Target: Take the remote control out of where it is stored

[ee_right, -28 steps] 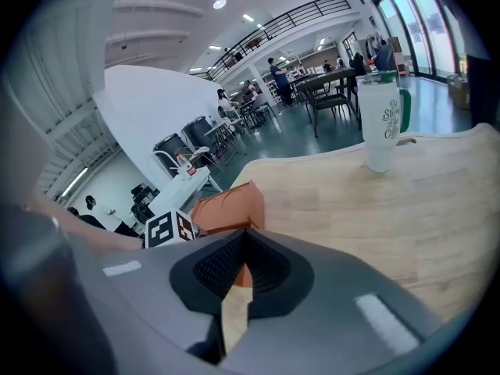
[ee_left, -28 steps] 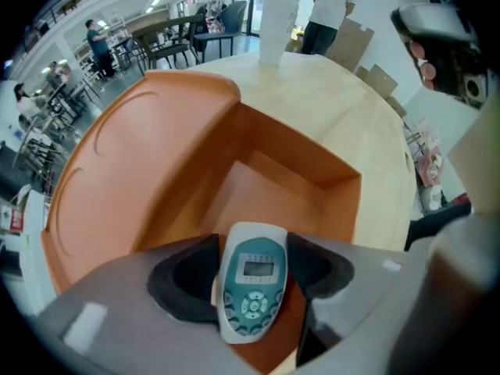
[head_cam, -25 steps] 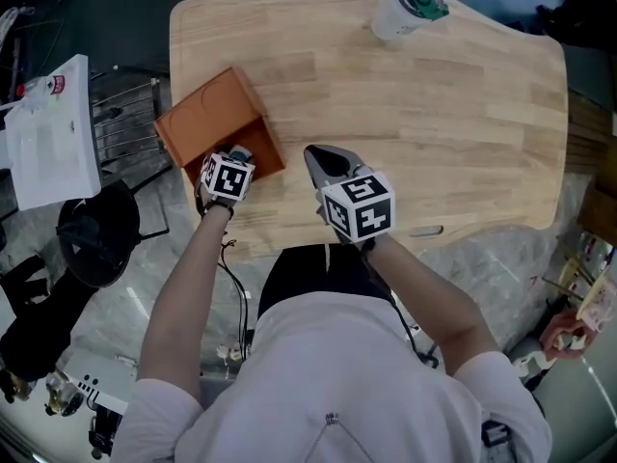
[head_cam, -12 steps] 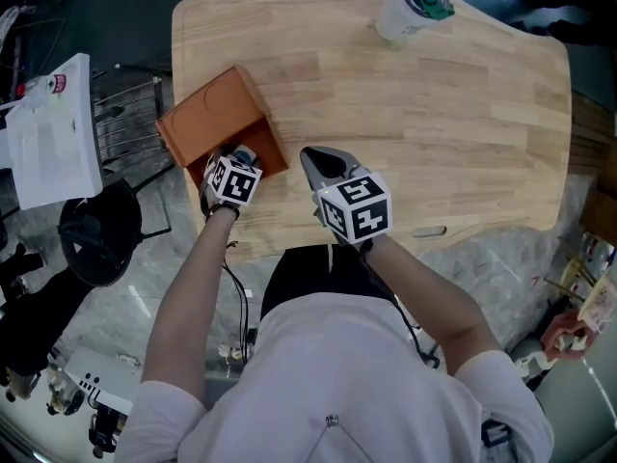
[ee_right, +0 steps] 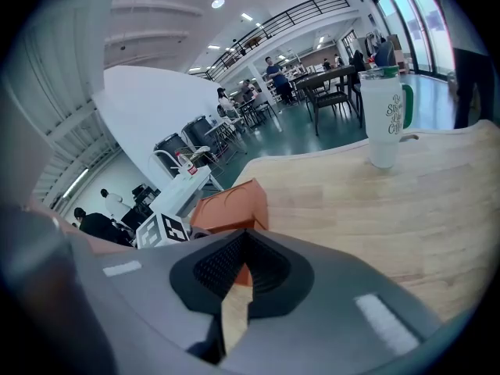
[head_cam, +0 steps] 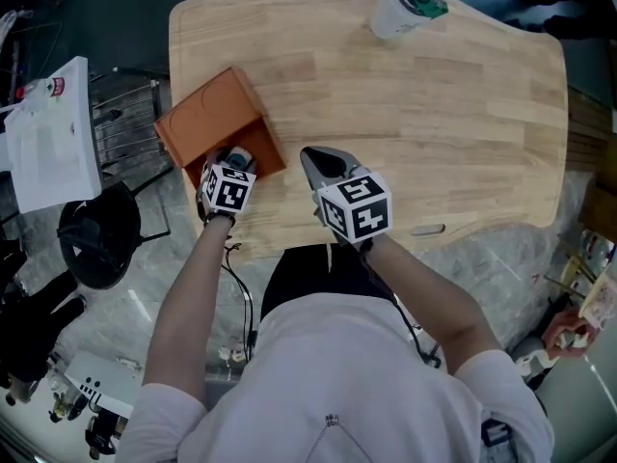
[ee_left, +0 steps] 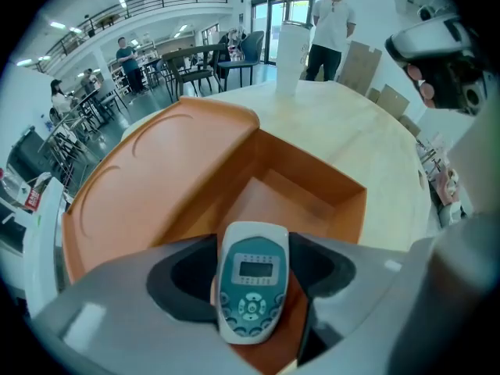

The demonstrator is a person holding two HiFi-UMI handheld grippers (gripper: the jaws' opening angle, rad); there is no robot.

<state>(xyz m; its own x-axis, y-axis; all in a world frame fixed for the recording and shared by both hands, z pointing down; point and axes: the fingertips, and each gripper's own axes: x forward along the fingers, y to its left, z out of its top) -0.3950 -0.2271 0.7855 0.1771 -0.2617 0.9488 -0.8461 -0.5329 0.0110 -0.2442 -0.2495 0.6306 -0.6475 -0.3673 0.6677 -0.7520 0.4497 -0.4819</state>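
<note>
**Left gripper closed on remote at the box mouth**

Left gripper (head_cam: 238,155): jaws shut against the two long sides of the remote control (ee_left: 251,280). The remote was white with a teal face, a small screen above round buttons, and the face turned toward the gripper camera. Its far end reached over the open compartment of the orange box (ee_left: 344,201). Could not tell whether its underside touched the box floor.

Box: sat at the left edge of the wooden table (head_cam: 434,114), near the front-left corner. Its lid (ee_left: 156,178) was swung open to the left and tilted, with a curved line pressed into its surface. The compartment walls rose on the far and right sides of the remote. The near side, where the gripper entered, showed no wall.

Right gripper (head_cam: 316,154): jaws brought together with only a thin slit between the ribbed pads, nothing in them. It hovered over bare wood just right of the box, close to the table's near edge and apart from the left gripper.

Room: a wide stretch of bare tabletop lay to the right and far side of the box. A white tumbler (head_cam: 410,8) with a green lid stood at the far edge, well apart from both grippers.
</note>
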